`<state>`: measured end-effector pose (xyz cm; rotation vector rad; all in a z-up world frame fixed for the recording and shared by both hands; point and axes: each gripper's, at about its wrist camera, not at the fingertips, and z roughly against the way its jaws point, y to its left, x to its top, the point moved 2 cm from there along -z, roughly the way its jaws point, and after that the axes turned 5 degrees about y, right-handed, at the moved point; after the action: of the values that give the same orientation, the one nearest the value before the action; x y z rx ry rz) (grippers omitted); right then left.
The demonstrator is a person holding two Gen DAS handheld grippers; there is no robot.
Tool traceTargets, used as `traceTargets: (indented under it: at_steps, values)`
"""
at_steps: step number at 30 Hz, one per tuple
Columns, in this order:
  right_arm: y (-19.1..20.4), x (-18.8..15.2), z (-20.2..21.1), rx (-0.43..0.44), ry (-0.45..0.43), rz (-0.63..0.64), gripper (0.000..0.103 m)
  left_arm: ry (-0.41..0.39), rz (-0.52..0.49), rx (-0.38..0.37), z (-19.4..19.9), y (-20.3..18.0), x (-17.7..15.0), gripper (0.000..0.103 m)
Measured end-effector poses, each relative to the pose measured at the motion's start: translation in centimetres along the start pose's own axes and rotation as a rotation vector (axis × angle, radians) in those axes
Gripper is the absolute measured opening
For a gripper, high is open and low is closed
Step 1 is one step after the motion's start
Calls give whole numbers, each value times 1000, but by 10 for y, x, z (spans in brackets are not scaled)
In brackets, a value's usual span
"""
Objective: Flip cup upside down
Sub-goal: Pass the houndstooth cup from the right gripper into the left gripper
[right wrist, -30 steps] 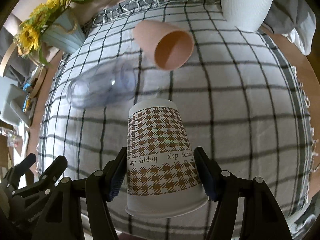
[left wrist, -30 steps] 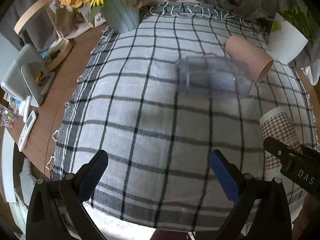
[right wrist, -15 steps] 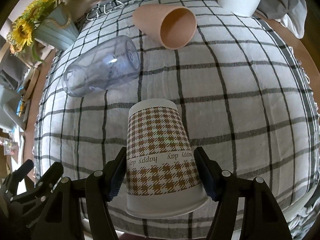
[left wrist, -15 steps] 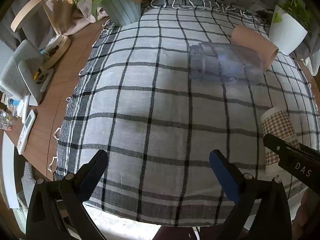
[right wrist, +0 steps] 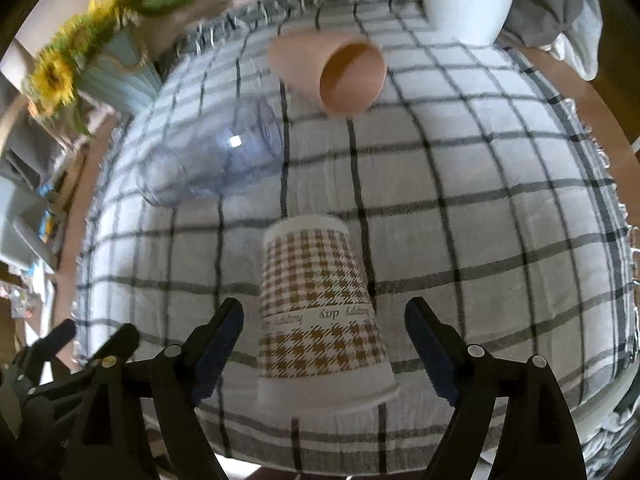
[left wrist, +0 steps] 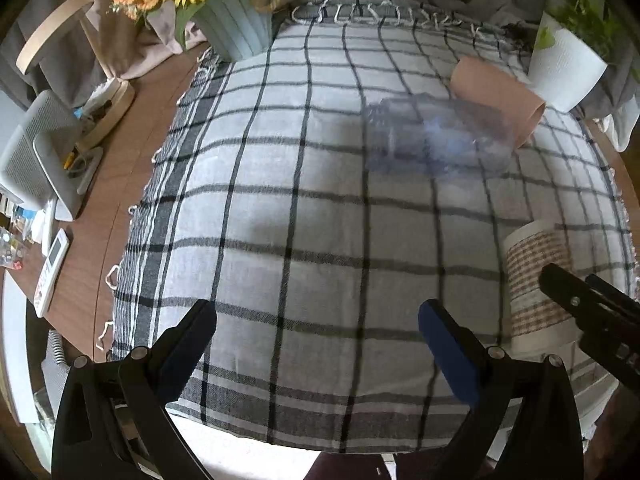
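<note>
Between your right gripper's (right wrist: pixel 324 344) fingers, checked tablecloth (right wrist: pixel 480 208) bearing inverted houndstooth cup (right wrist: pixel 320 308), ahead of it clear tumbler (right wrist: pixel 216 160) and pink cup (right wrist: pixel 332 72) on their sides

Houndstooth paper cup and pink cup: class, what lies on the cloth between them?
In the right wrist view, only bare checked tablecloth lies between the houndstooth paper cup and the pink cup; the clear cup lies off to the left.

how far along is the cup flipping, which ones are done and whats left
Done: the houndstooth paper cup stands rim down on the checked cloth, and the right hand-held gripper is open around it, fingers clear of its sides. In hand: nothing; the left hand-held gripper is open and empty. Possibly left: the clear plastic cup and the pink cup both lie on their sides.
</note>
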<state>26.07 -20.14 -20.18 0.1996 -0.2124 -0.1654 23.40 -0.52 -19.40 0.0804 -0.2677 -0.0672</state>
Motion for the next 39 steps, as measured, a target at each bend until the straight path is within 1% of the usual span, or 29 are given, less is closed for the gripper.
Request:
traceTargets:
  at_steps: [2,4,8,11,15,18,23,28,34,39]
  values:
    - [-5,0,15,5,-34,-6,83,-10,-5,-11,6,-6,3,103]
    - [-13,2,31,-9,-75,-19,83,-20,-22,-26,13,-16,6,103]
    - [-29,13,53,-46,-113,-51,83,-22,-55,-62,24,-39,15,103]
    - [-43,19,62,-61,-121,-70,83,-2,-61,-116,27,-58,23,103]
    - [-62,26,68,-69,-116,-97,83,39,-61,-166,26,-84,34,103]
    - [-77,30,69,-67,-115,-127,83,97,-61,-212,17,-103,43,103]
    - [-101,39,63,-60,-96,-156,83,164,-45,-229,0,-124,52,100]
    - [-120,47,55,-49,-74,-167,83,216,-48,-220,-14,-140,56,97]
    - [-131,54,46,-37,-53,-165,83,292,-24,-217,-34,-148,58,86]
    - [-135,60,42,-29,-44,-149,83,325,-11,-222,-44,-152,56,75]
